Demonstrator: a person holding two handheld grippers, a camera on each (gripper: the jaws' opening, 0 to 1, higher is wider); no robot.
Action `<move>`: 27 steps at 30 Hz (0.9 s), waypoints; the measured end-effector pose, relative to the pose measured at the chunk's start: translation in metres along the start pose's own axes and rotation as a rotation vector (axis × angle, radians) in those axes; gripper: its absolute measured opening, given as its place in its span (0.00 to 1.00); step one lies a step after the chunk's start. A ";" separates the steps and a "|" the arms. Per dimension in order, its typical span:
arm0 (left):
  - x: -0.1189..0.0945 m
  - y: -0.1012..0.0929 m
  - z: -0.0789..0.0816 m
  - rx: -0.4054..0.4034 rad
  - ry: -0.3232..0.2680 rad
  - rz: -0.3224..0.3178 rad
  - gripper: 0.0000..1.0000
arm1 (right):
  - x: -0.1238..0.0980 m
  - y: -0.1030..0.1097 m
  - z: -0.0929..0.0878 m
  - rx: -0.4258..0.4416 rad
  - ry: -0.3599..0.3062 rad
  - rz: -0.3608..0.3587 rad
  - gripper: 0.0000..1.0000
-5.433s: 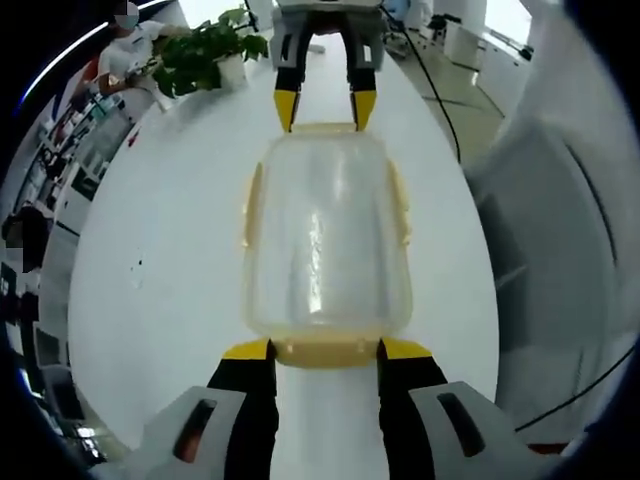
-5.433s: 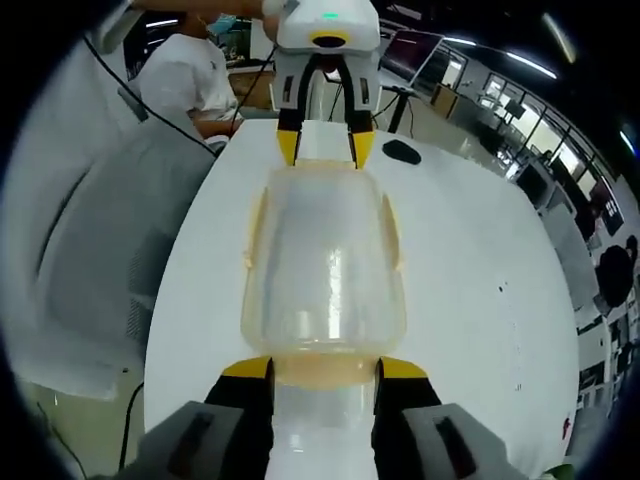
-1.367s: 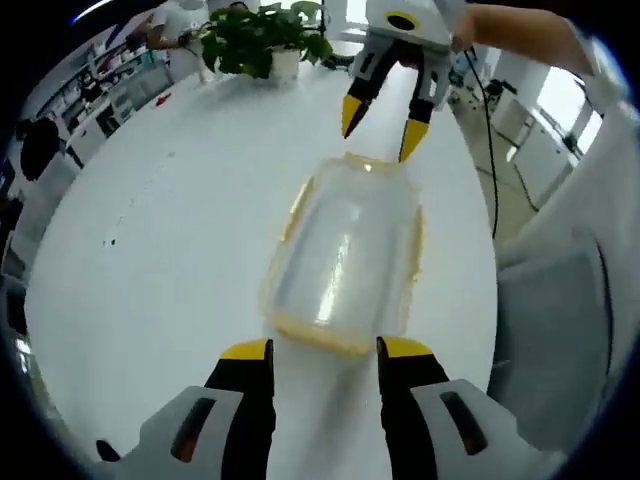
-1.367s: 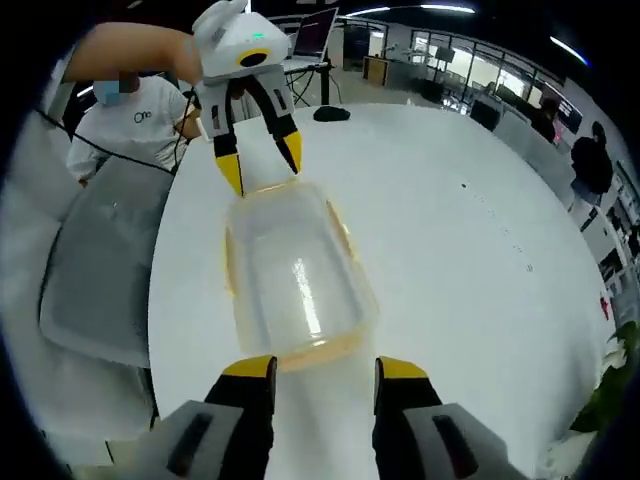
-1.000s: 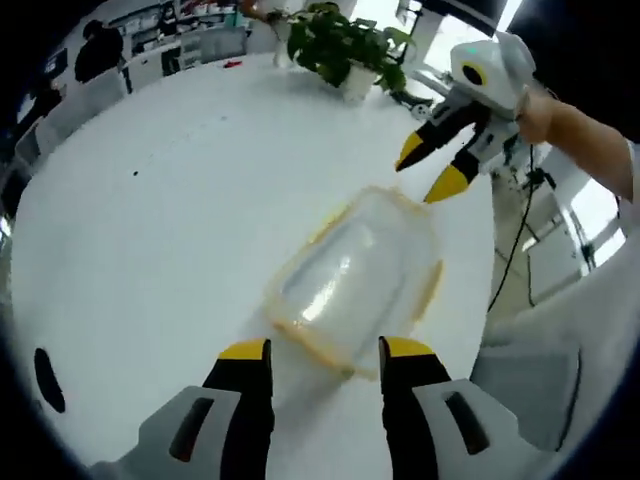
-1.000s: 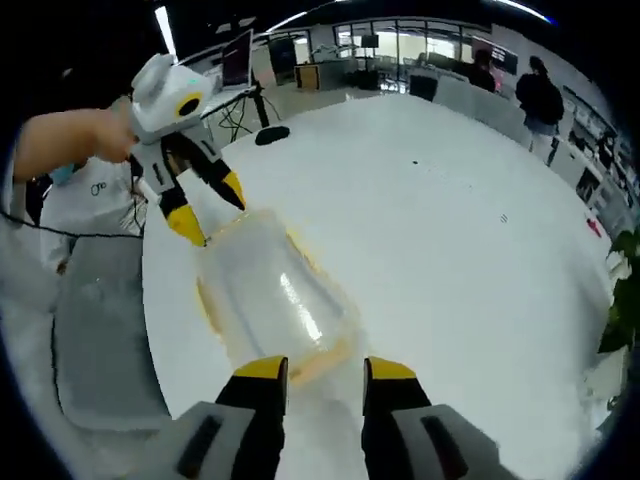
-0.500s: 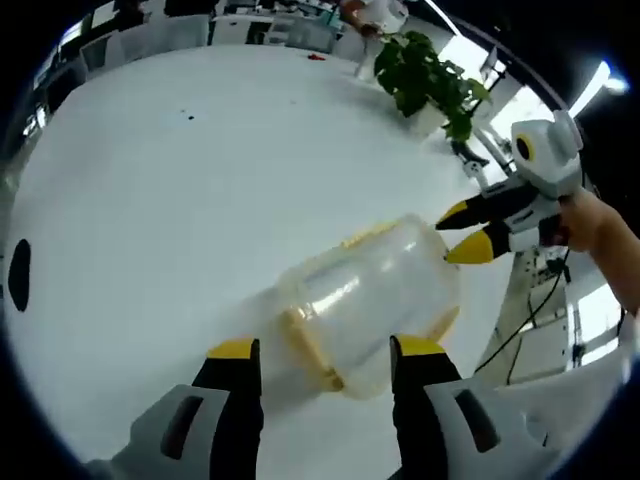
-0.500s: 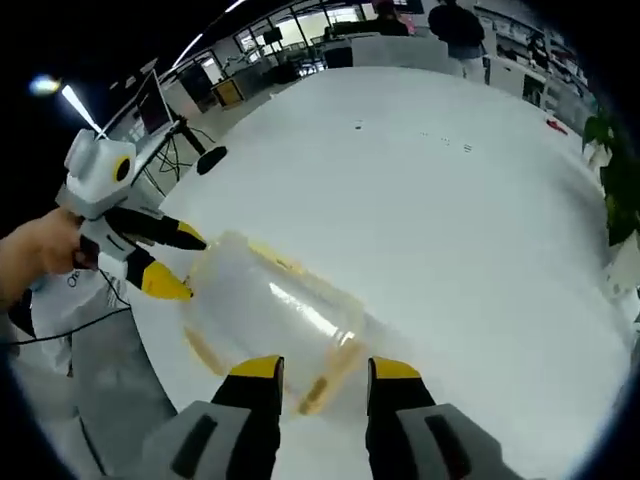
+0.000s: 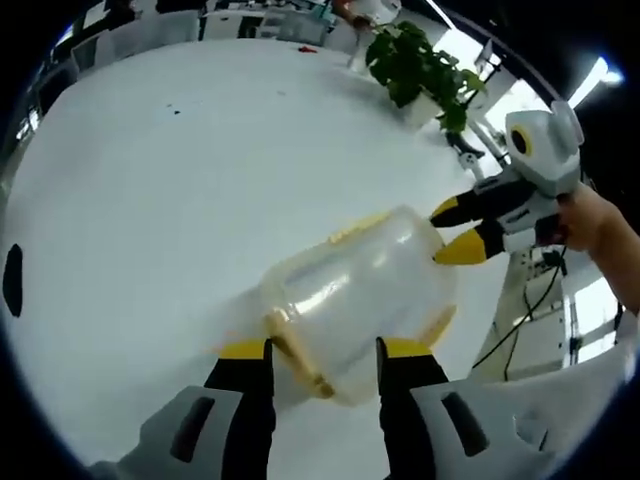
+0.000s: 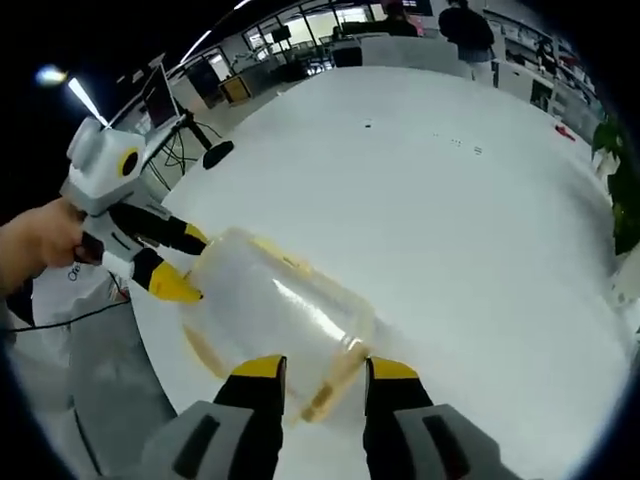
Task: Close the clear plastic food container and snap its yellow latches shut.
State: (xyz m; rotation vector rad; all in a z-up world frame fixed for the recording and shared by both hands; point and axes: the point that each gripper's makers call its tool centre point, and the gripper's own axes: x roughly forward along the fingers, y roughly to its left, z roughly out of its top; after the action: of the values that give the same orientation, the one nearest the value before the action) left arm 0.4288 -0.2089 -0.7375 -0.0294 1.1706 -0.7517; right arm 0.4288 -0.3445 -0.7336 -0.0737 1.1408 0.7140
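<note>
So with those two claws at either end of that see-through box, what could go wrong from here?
A few guesses. The clear container lies near the white table edge, so a hard push might slide it off. The left claw and right claw straddle its short ends with open jaws rather than gripping, so it could skid or twist. The yellow latch on the end is narrow; a claw tip may slip past it.
</note>
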 end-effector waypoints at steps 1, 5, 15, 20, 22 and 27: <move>0.001 -0.001 0.001 0.002 0.003 0.003 0.39 | 0.000 0.000 0.000 0.004 -0.001 0.002 0.29; 0.002 -0.002 0.001 0.007 0.018 0.013 0.39 | 0.002 0.000 -0.001 0.043 -0.007 0.014 0.30; 0.008 -0.004 0.001 -0.020 0.009 -0.026 0.37 | 0.006 0.003 -0.001 0.068 -0.022 -0.022 0.31; 0.008 -0.003 0.002 0.005 0.022 -0.036 0.36 | 0.009 0.002 0.000 0.094 -0.010 -0.007 0.31; 0.008 -0.003 0.001 -0.016 0.017 -0.038 0.36 | 0.013 0.003 0.000 0.125 -0.018 0.001 0.32; 0.007 -0.001 0.001 -0.009 0.019 -0.032 0.37 | 0.016 0.009 -0.004 0.183 -0.010 0.030 0.36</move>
State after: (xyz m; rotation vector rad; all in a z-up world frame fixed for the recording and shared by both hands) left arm 0.4309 -0.2139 -0.7424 -0.0484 1.1941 -0.7767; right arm 0.4243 -0.3319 -0.7461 0.1013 1.1953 0.6324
